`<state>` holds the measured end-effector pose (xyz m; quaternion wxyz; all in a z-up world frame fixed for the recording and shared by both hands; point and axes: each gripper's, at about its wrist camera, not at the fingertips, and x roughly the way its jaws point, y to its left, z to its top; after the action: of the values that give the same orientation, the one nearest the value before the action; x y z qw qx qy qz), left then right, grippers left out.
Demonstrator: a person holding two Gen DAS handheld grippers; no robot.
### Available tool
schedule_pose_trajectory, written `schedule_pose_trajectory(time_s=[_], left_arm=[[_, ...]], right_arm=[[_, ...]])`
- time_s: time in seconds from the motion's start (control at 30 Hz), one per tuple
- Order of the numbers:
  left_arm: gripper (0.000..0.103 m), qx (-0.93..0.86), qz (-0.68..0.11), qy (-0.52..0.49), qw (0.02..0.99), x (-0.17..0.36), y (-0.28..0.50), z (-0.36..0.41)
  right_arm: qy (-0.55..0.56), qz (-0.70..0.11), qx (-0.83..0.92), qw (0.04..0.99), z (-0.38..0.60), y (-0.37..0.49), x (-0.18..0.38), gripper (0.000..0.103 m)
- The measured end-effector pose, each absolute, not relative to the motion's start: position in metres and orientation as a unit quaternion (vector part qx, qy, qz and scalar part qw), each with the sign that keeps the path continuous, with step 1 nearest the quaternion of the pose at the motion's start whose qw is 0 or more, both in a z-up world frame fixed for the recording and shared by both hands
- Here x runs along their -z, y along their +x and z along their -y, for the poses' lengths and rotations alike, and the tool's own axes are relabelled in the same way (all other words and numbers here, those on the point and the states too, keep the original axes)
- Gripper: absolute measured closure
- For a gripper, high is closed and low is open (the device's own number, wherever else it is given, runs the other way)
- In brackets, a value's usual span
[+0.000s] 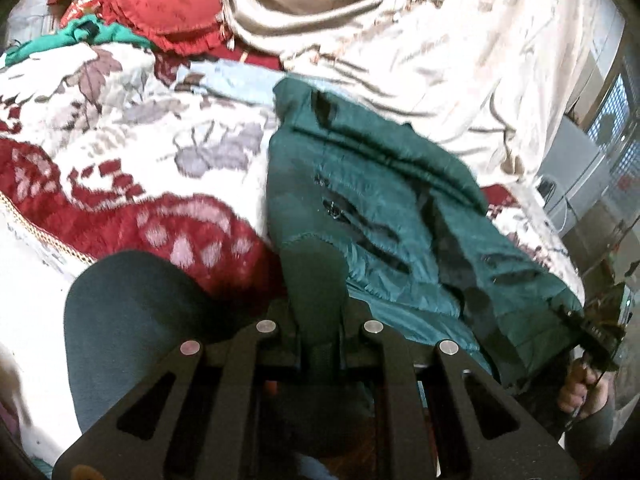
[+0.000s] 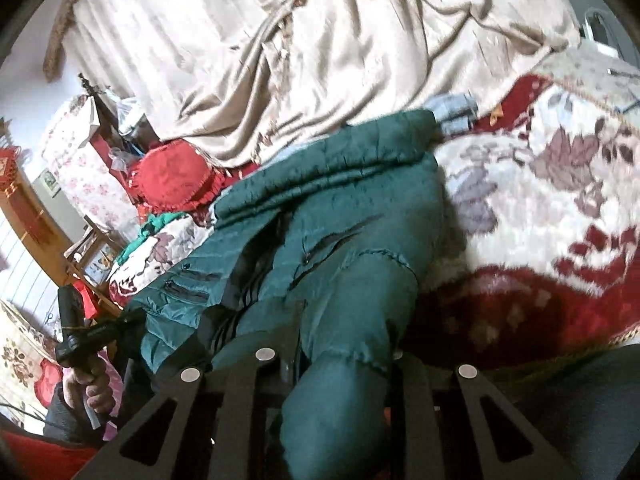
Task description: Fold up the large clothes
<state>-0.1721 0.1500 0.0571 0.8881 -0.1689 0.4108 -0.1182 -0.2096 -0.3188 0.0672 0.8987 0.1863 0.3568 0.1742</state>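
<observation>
Both grippers are on the dark green quilted puffer jacket (image 1: 384, 208) here, and it lies stretched across the bed between them. In the left wrist view the left gripper (image 1: 316, 276) has its jaws drawn in tight on the jacket's near hem at 6 o'clock, one dark finger standing up against the fabric. The garment runs away from it towards 12 and spreads down to 4 o'clock, where the right gripper (image 1: 596, 332) bites the far corner, the person's right hand (image 1: 580, 394) wrapped round its handle.

Over to the right wrist view: the right gripper (image 2: 298, 344) has its jaws narrowed on a fold of the jacket (image 2: 340, 208), and green fabric spills down over the linkage at 6 o'clock, hiding the fingertips. The left gripper (image 2: 100, 332) shows at 8 o'clock at the jacket's other corner, the left hand (image 2: 94, 388) gripping its handle.

Under the jacket lies a plush blanket, white with grey leaves and dark red patterning (image 1: 120, 152). A glossy beige satin cover (image 1: 420, 32), heavily creased, is heaped along 12 to 2 o'clock, touching the jacket's far edge. A round red frilled cushion (image 1: 164, 0) sits at 11 o'clock beside a bright green cloth (image 1: 84, 36). A pale blue cloth (image 1: 236, 80) peeks out just beyond the jacket's top.
</observation>
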Motion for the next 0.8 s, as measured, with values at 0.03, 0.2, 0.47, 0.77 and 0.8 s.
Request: schedule_pose_trajectory(time_s=[0.03,0.2,0.47,0.77,0.8], left_arm=[[0.092,0.119,-0.407,-0.169,0.89,-0.062,-0.173,-0.15],[0.092,0.128,-0.386,-0.173,0.897,-0.088,-0.177,-0.149],[0.092,0.128,-0.351,-0.213,0.903,-0.109,-0.153,-0.159],[0.092,0.123,-0.333,-0.208,0.912,-0.115,-0.108,-0.16],[0.092,0.122,-0.331,-0.211,0.912,-0.116,-0.103,-0.161]], right_arm=[[0.184,-0.351,-0.177,0.901,0.319,-0.211,-0.072,0.085],[0.183,-0.326,-0.174,0.911,0.326,-0.211,-0.091,0.085],[0.201,-0.303,-0.165,0.917,0.338,-0.19,-0.105,0.085],[0.184,-0.291,-0.145,0.928,0.333,-0.143,-0.116,0.085],[0.185,-0.29,-0.142,0.928,0.333,-0.137,-0.117,0.085]])
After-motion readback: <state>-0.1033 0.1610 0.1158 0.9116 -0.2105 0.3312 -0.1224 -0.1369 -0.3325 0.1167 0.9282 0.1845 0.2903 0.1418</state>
